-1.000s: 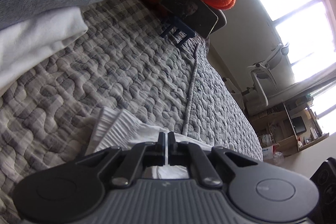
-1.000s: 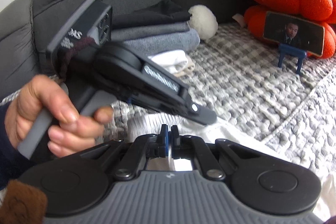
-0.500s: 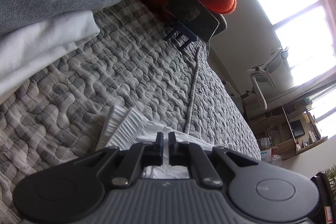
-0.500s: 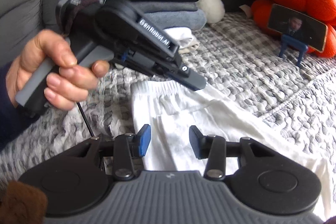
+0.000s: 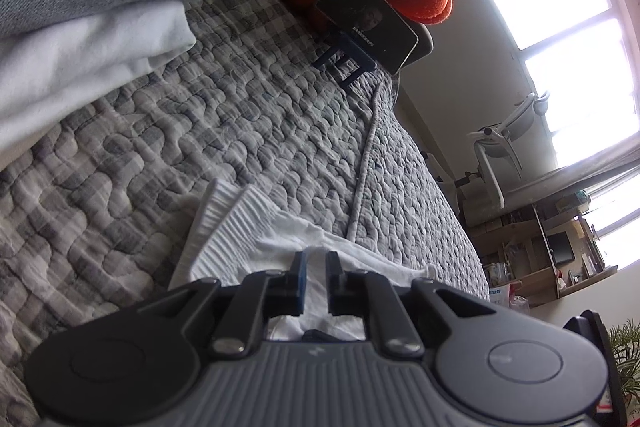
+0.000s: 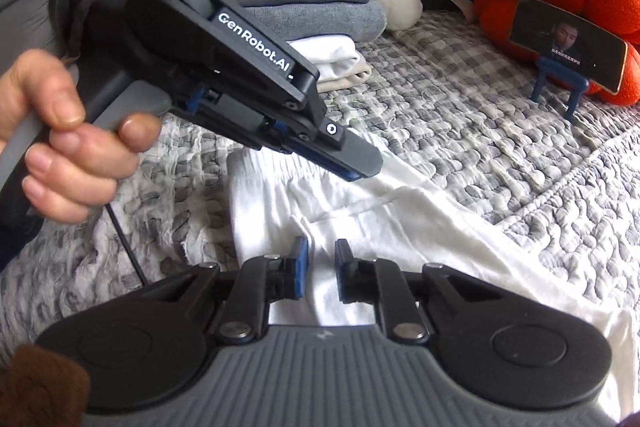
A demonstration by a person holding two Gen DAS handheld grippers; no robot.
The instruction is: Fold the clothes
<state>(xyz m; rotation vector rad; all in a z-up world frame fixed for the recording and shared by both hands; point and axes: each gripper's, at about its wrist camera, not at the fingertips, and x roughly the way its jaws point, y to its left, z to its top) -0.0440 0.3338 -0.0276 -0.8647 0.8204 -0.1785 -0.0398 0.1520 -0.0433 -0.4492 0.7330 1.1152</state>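
We see both claws, left claw (image 5: 316, 281) and right claw (image 6: 320, 269), slightly parted and empty above the crinkled white cotton trousers (image 6: 360, 211) on the bumpy grey checked quilt (image 5: 224, 131).

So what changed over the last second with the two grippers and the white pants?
Both the left gripper and the right gripper opened, letting go of the white pants, which now lie flat on the quilt. The folded stack and phone stayed put.

Left tongs (image 5: 316, 281): fingers slightly parted — nothing pinched.
Right tongs (image 6: 320, 269): fingers apart, holding nothing.
Left hand (image 6: 60, 143): wrapped round the handle — tongs angled downward.
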